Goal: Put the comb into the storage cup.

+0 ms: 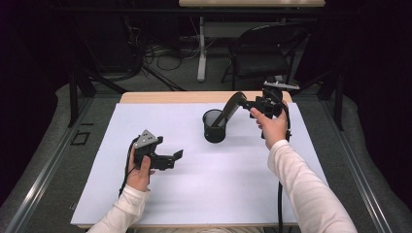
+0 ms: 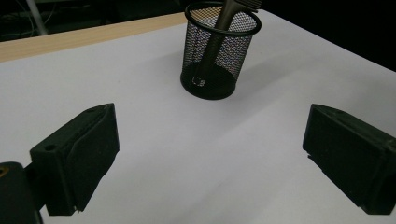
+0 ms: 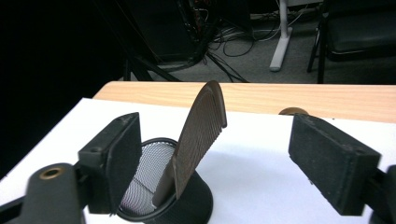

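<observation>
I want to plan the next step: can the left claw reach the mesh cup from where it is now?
Probably yes. The left claw stands open, and bare white table lies between it and the mesh cup, which holds a comb.

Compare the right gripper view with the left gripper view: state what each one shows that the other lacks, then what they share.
Right gripper view: the comb's teeth and rounded top, leaning out of the cup between the right tool's open jaws without touching them; also a chair and cables on the floor beyond the table.

Left gripper view: the cup's solid base standing on the white sheet, the comb's lower end resting inside it, and the left tool's open, empty jaws.

Both: the black mesh cup holding the comb, the white sheet and the wooden table edge.
</observation>
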`<state>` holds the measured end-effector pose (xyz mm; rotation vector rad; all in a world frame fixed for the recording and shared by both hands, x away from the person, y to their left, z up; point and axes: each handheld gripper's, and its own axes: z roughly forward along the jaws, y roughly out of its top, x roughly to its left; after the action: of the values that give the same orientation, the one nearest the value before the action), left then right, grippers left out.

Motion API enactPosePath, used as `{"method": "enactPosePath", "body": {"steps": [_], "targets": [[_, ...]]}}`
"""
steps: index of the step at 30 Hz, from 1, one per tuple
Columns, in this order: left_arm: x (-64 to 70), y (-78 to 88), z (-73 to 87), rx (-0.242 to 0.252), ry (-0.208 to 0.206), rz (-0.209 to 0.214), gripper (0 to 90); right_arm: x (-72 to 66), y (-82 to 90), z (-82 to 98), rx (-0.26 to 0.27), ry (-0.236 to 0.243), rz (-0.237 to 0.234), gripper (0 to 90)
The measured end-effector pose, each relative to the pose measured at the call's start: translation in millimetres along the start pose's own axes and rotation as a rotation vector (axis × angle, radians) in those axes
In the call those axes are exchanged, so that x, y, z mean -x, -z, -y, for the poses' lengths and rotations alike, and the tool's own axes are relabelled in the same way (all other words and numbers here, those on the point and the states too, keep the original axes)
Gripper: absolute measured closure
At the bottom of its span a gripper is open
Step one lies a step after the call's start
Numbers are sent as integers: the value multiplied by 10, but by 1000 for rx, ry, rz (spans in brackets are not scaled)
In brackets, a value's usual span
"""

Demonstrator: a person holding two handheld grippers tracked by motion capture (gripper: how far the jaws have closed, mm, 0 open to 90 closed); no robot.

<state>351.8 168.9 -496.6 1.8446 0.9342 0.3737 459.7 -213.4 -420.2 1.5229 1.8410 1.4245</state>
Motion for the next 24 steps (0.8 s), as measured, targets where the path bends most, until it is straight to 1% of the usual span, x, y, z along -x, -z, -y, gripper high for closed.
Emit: {"method": "enactPosePath", "body": {"steps": [4, 8, 9, 12, 16, 19, 21, 22, 24], "targets": [[-19, 10, -6, 2, 7, 9, 40, -63, 70, -10, 2, 41, 17, 149], [-39, 36, -22, 1, 16, 12, 51, -111, 121, -20, 12, 56, 21, 143], [-46, 45, -28, -1, 16, 14, 51, -125, 130, -20, 13, 61, 21, 135], [-59, 71, -47, -3, 13, 11, 51, -173, 153, -14, 6, 94, 38, 82], [-72, 98, -66, 2, 18, 20, 52, -233, 185, 1, -10, 118, 35, 30], [-89, 125, -78, 0, 20, 22, 52, -275, 213, 14, -33, 127, 14, 1], [-104, 143, -84, 4, 23, 20, 60, -307, 243, 29, -47, 144, -5, 0], [-113, 154, -87, 8, 29, 16, 62, -317, 255, 35, -48, 151, -8, 0], [-132, 173, -95, 12, 32, 12, 62, -340, 286, 55, -40, 154, -16, 0]]}}
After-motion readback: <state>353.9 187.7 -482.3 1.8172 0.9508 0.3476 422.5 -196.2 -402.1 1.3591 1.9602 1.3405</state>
